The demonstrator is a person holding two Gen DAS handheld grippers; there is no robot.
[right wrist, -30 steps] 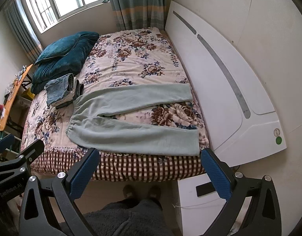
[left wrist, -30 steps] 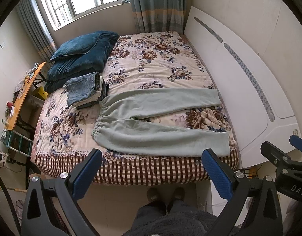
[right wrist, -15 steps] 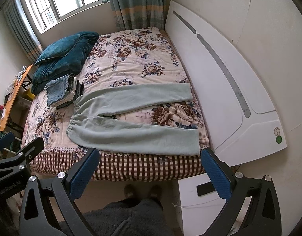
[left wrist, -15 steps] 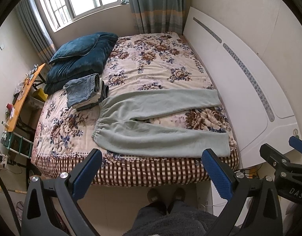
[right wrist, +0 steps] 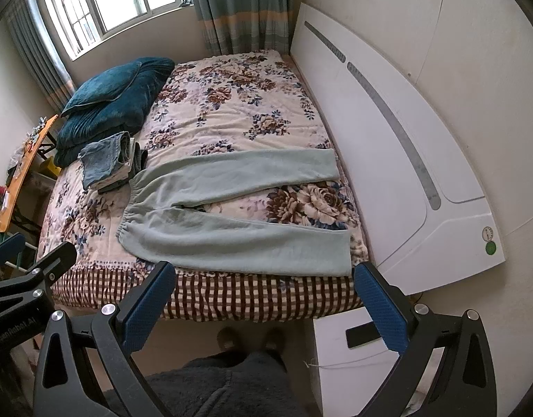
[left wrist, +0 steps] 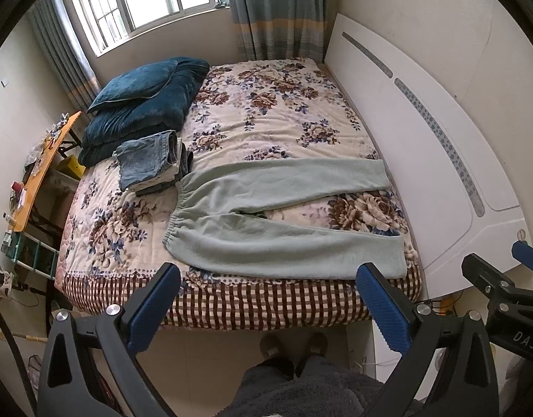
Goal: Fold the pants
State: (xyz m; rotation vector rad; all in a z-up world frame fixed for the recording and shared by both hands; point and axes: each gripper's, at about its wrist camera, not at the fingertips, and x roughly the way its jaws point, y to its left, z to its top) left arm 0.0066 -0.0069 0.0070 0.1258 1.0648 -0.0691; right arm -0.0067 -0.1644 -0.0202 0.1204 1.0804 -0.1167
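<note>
Pale green sweatpants [left wrist: 266,229] lie flat on the floral bed [left wrist: 276,118], waistband to the left, legs spread in a V toward the white headboard on the right. They also show in the right wrist view [right wrist: 231,229]. My left gripper [left wrist: 266,299] is open and empty, held above the floor in front of the bed's near edge. My right gripper [right wrist: 264,299] is open and empty, also short of the bed, to the right of the left one. Neither touches the pants.
A stack of folded jeans [left wrist: 148,160] lies just left of the waistband. Dark teal pillows [left wrist: 144,100] sit behind it. A white headboard [left wrist: 422,139] runs along the right. A white nightstand [right wrist: 353,347] stands below right. An orange side table [left wrist: 40,163] is at left.
Both views have shifted very slightly; the grippers stay open and the pants have not moved.
</note>
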